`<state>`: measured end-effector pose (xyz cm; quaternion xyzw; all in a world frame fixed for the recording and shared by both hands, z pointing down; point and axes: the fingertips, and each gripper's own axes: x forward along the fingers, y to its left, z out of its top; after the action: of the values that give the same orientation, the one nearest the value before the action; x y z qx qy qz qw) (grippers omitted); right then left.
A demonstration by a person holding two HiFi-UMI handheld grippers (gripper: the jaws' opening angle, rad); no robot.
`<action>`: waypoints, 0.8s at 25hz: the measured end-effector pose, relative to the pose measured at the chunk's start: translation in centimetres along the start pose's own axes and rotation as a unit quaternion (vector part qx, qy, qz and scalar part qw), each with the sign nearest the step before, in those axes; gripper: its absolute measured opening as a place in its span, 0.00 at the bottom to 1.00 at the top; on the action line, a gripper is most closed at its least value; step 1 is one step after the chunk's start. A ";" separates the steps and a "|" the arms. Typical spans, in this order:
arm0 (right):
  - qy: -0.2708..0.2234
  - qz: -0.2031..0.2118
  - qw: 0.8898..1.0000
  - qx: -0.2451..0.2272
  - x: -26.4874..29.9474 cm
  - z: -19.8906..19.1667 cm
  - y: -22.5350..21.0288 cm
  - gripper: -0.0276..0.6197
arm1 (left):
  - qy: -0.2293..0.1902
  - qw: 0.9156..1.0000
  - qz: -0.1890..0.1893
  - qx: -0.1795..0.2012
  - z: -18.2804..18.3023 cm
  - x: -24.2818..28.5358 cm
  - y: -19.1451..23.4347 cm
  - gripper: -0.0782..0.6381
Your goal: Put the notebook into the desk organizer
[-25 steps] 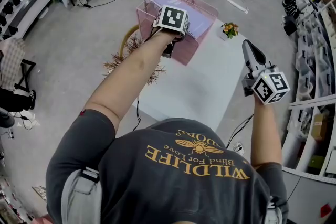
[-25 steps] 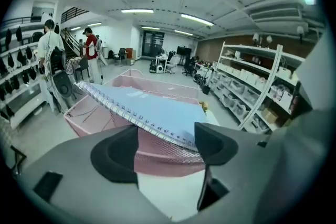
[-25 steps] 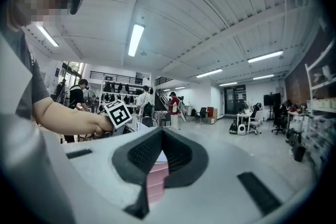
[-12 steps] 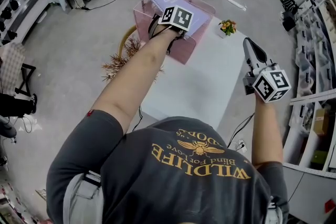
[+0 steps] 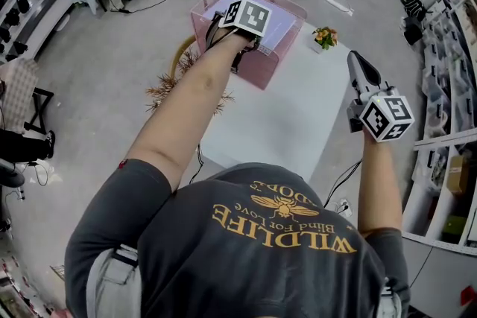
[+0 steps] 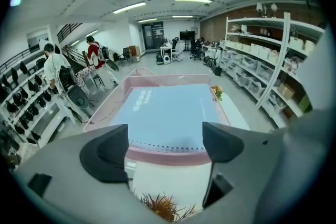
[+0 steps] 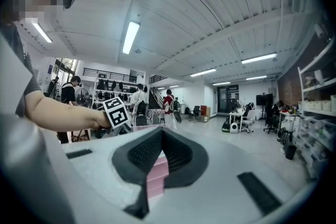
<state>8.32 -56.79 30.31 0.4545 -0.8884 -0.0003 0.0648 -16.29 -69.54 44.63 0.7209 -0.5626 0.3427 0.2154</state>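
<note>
Across the lower middle of the head view, the person's dark T-shirt [image 5: 283,227] is showing yellow lettering upside down: "WILDLIFE" in large capitals, with "Blind For Love" just above it in the frame, under a bee emblem [image 5: 282,206]. In the left gripper view, white print on the notebook [image 6: 168,113] cover is reading as a blur.

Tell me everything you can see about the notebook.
The notebook has a plain pale blue cover with small faint print near one corner and a row of binding holes along its near edge. It lies cover up in the pink see-through desk organizer. The left gripper, whose jaws have just been opening, stands wide before it, not gripping it.
</note>
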 end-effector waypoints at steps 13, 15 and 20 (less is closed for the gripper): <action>-0.010 -0.010 1.000 0.002 -1.4 0.4 -0.1 0.04 | -0.163 0.983 -0.064 0.056 5.1 -7.3 -3.7 0.70; -0.012 -0.015 1.000 0.002 -2.2 0.5 -0.2 0.04 | -0.185 0.977 -0.097 0.052 5.4 -8.5 -5.4 0.65; -0.018 -0.036 0.999 0.004 -5.2 0.9 -1.3 0.04 | -0.260 0.947 -0.181 0.055 7.1 -12.4 -10.4 0.48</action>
<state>12.29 -53.43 28.79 0.4859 -0.8727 -0.0074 0.0468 -6.20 -63.37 31.49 0.8851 -0.4398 0.1290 0.0803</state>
